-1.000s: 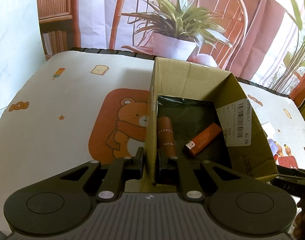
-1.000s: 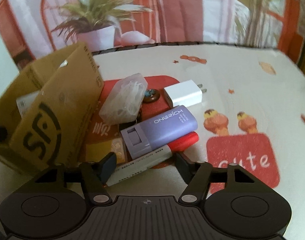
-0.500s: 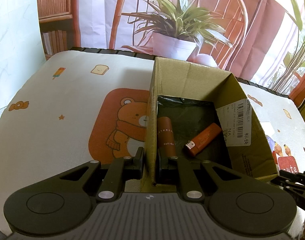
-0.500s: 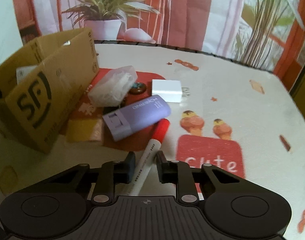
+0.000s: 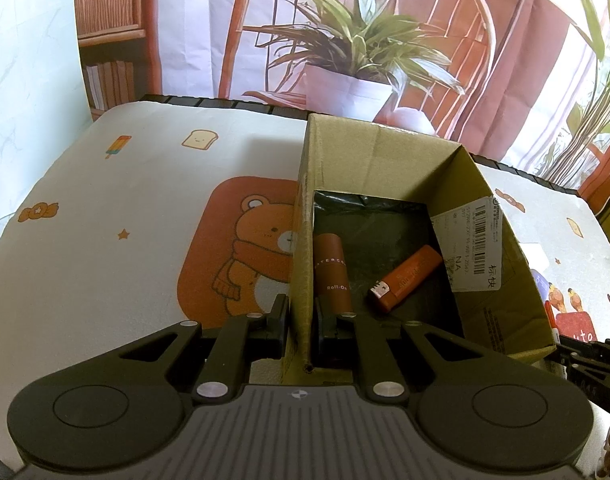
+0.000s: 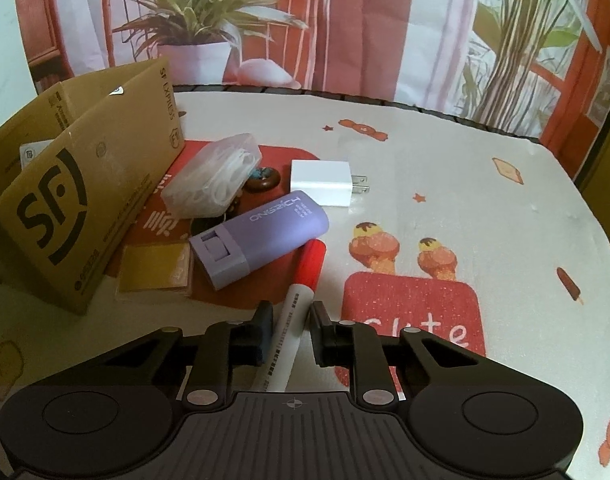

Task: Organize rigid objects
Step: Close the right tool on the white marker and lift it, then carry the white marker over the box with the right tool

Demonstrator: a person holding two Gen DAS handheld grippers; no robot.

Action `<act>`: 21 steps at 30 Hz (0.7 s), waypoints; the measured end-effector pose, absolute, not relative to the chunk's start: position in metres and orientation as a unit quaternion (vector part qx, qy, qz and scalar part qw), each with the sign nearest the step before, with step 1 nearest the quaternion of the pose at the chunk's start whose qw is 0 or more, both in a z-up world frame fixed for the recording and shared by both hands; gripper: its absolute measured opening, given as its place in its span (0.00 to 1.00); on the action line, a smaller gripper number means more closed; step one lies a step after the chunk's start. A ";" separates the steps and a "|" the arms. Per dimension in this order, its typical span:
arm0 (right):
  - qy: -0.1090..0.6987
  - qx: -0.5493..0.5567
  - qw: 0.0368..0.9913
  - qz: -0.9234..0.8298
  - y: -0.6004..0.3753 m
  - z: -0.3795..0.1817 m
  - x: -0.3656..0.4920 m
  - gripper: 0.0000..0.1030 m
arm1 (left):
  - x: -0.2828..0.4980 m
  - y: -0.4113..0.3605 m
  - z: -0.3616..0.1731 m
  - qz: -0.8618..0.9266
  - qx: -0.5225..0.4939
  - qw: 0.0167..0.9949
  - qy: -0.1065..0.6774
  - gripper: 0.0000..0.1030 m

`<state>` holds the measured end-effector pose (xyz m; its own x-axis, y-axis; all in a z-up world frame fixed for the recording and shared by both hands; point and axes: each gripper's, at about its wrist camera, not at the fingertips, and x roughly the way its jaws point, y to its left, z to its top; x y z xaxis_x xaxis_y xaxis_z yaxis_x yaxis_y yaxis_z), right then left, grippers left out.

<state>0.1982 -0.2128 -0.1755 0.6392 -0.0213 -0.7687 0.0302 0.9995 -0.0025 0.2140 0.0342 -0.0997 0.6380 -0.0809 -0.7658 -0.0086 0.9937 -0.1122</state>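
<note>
My left gripper (image 5: 301,314) is shut on the near left wall of an open cardboard box (image 5: 385,152). Inside lie a brown roll-on tube (image 5: 332,272) and an orange lighter (image 5: 405,278). My right gripper (image 6: 291,322) is shut on a white marker with a red cap (image 6: 293,312), its cap pointing away beside a purple case (image 6: 261,238). The box (image 6: 61,208) stands left in the right wrist view. The right gripper also shows at the left wrist view's right edge (image 5: 585,360).
Beside the box lie a clear plastic case (image 6: 213,176), a white charger plug (image 6: 323,182), a yellow pad (image 6: 155,270) and a small dark round item (image 6: 263,178). A printed cloth covers the table (image 6: 445,184). A potted-plant backdrop (image 5: 345,60) stands behind.
My right gripper closed on the marker and pulled back and up, so the pile looks farther away. The left gripper has kept its hold on the box wall.
</note>
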 end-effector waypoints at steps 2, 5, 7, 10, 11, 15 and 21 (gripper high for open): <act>0.423 0.012 0.906 -0.014 -0.215 -0.176 0.197 0.17 | 0.214 0.034 -0.100 -0.020 -0.053 0.903 0.425 0.14; 0.421 0.024 0.906 -0.018 -0.218 -0.175 0.195 0.15 | 0.213 0.035 -0.100 -0.020 -0.053 0.903 0.425 0.14; 0.417 0.033 0.908 -0.025 -0.221 -0.174 0.193 0.14 | 0.214 0.035 -0.100 -0.020 -0.053 0.903 0.425 0.14; 0.402 0.050 0.914 -0.030 -0.226 -0.169 0.190 0.14 | 0.213 0.034 -0.099 -0.020 -0.053 0.903 0.425 0.14; 0.397 0.051 0.916 -0.031 -0.227 -0.167 0.189 0.14 | 0.214 0.035 -0.100 -0.020 -0.053 0.903 0.425 0.14; 0.372 0.066 0.925 -0.029 -0.231 -0.155 0.187 0.14 | 0.213 0.035 -0.099 -0.020 -0.053 0.904 0.425 0.14; 0.345 0.089 0.934 -0.014 -0.232 -0.139 0.187 0.14 | 0.213 0.035 -0.099 -0.020 -0.052 0.904 0.425 0.14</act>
<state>0.1875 -0.2318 -0.1387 0.7618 0.0351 -0.6468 0.0881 0.9836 0.1571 0.2129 0.0352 -0.0994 0.6383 -0.0808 -0.7655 -0.0075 0.9938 -0.1111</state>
